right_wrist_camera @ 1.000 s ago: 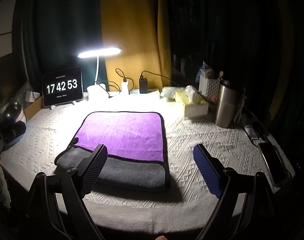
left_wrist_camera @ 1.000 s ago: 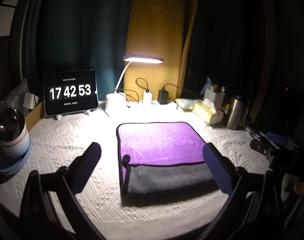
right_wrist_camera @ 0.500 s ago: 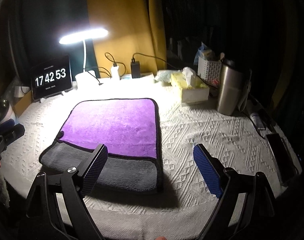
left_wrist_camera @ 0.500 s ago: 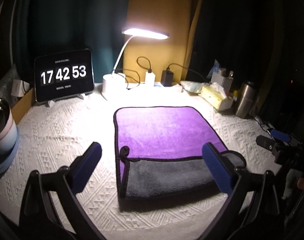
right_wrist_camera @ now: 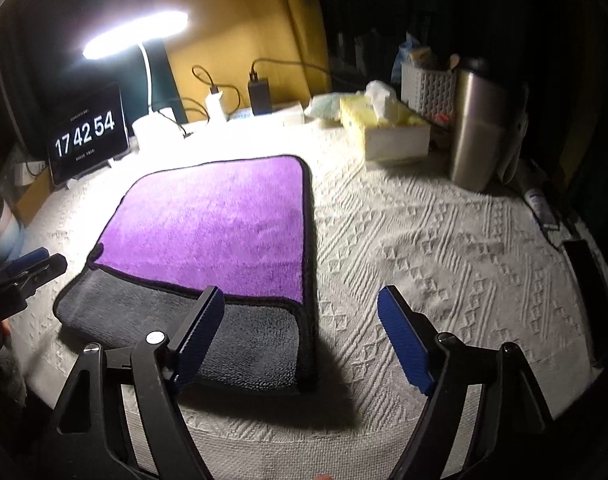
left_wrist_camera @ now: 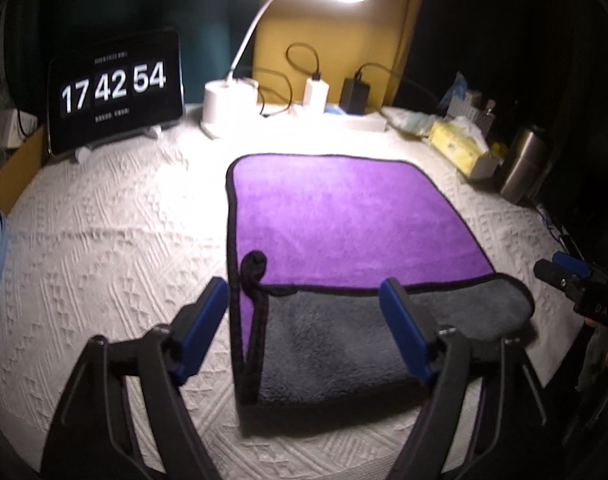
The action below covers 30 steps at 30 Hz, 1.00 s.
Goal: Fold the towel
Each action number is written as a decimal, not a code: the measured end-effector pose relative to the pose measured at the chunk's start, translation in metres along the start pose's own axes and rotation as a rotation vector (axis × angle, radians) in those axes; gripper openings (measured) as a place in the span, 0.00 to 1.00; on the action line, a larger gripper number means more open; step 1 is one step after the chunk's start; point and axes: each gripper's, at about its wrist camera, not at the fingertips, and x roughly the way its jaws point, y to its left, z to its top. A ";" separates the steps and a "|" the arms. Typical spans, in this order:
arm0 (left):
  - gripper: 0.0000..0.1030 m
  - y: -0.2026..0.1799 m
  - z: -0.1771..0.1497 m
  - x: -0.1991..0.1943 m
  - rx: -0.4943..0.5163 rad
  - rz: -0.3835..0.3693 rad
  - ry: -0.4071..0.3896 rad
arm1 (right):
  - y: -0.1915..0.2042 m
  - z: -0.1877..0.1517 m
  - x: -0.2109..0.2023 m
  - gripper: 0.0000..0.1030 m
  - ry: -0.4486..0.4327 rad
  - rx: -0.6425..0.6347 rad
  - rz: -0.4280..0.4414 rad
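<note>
The purple-and-grey plush towel with black piping lies flat at the middle of the worktop covered in a white embossed cloth, already doubled so that a grey band shows along its near edge. The left gripper is spread and empty, its fingers straddling the near-left corner: one at nine o'clock, just off the piped edge, the other over the grey band at three o'clock. The right gripper is likewise released, one finger over the near-right corner at nine o'clock, the other above bare cloth. For the next fold, both should probably pinch all layers at the near corners together, then lift evenly towards twelve o'clock so the edges stay square.
</note>
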 end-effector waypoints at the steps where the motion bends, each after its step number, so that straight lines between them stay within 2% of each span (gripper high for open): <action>1: 0.73 0.000 -0.001 0.003 0.001 0.002 0.008 | -0.001 -0.001 0.003 0.77 0.007 0.001 0.004; 10: 0.63 0.009 -0.011 0.026 -0.012 0.013 0.087 | -0.003 -0.013 0.028 0.62 0.079 0.009 0.040; 14: 0.54 0.014 -0.013 0.033 -0.023 0.013 0.113 | -0.003 -0.018 0.035 0.49 0.096 0.014 0.049; 18: 0.47 0.015 -0.014 0.035 -0.019 0.015 0.123 | -0.003 -0.021 0.039 0.44 0.109 0.016 0.056; 22: 0.35 0.016 -0.015 0.039 -0.014 0.017 0.138 | -0.003 -0.023 0.041 0.35 0.120 0.021 0.070; 24: 0.27 0.017 -0.015 0.039 -0.012 0.020 0.136 | -0.002 -0.023 0.042 0.26 0.123 0.018 0.076; 26: 0.14 0.017 -0.015 0.038 -0.009 0.017 0.135 | 0.000 -0.023 0.042 0.19 0.122 0.010 0.073; 27: 0.12 0.016 -0.015 0.038 -0.005 0.016 0.133 | 0.000 -0.023 0.041 0.14 0.118 0.004 0.068; 30: 0.07 0.014 -0.014 0.035 0.004 0.013 0.121 | 0.002 -0.020 0.037 0.09 0.098 -0.008 0.057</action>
